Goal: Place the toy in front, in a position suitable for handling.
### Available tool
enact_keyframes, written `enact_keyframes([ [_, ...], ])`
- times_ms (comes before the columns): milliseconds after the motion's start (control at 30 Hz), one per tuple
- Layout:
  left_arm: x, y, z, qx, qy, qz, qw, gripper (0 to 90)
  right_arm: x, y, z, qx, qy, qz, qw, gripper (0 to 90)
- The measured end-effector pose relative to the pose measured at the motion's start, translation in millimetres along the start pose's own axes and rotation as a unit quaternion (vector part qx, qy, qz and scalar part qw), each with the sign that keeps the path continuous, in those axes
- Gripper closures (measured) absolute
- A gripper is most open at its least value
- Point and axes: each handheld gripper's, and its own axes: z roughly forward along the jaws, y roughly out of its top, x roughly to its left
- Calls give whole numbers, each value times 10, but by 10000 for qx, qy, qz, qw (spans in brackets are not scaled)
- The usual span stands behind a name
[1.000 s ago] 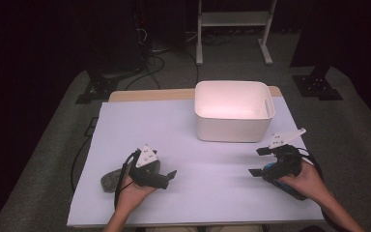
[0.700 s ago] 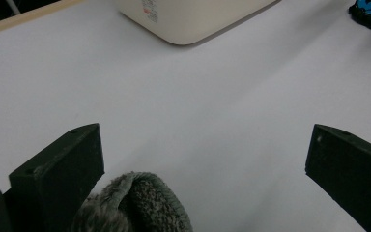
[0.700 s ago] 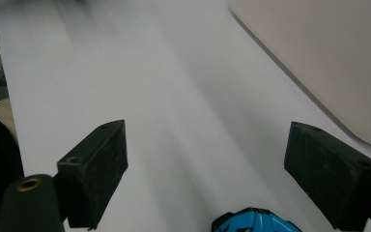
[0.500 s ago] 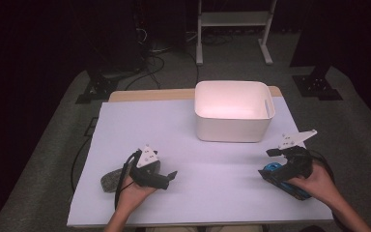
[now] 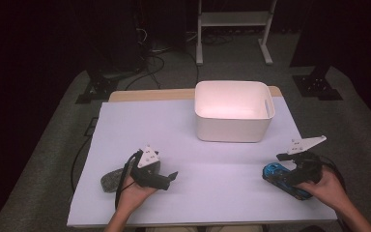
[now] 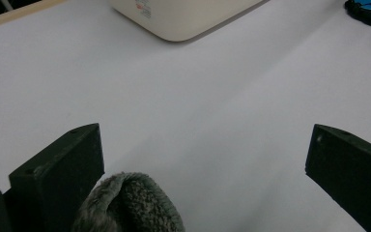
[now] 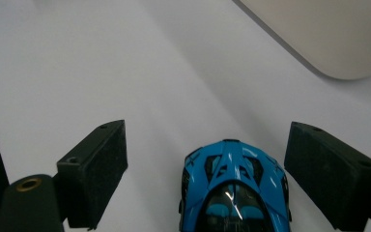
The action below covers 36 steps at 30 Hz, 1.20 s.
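Observation:
A blue toy car [image 5: 279, 177] lies on the white table sheet [image 5: 222, 169] at the front right. My right gripper [image 5: 285, 166] stands open around it; in the right gripper view the car [image 7: 234, 193] sits between the two spread jaws [image 7: 205, 130], touching neither. At the front left my left gripper [image 5: 168, 179] is open and points right. A grey fuzzy object [image 5: 110, 179] lies behind it by the hand. The left gripper view shows that fuzzy object [image 6: 130, 203] low between the open jaws [image 6: 203, 140], close to the left one.
A white bin [image 5: 234, 111] stands at the back middle-right of the table, and its inside looks bare. Its corner shows in both gripper views [image 6: 183, 14] [image 7: 328, 34]. Dark floor, cables and stand legs lie beyond the table.
My right gripper has shifted to the right and toward the front edge, and the blue car now shows under it. The left gripper and the fuzzy object have stayed put.

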Motion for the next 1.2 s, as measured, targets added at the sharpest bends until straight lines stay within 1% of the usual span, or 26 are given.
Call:
enact_keyframes([
  [233,-12,-1,10,24,-19,9,10000,0,-47,-148,0,155,-127,63,9998,140],
  [500,-13,0,13,32,-34,11,10000,0,-102,-282,-21,209,-182,206,9994,138],
  [533,-16,-1,15,37,-45,11,10000,0,-111,-316,-16,232,-200,266,9992,138],
  [600,-17,-1,15,37,-46,14,10000,0,-117,-329,-14,248,-201,257,9992,138],
  [767,-17,-2,17,40,-55,9,10000,0,-132,-426,6,322,-243,339,9986,138],
  [1033,-24,-2,25,48,-70,22,10000,0,-157,-517,10,338,-245,429,9982,138],
  [1200,-21,-1,23,51,-79,13,10000,0,-150,-554,29,353,-232,437,9981,138],
])
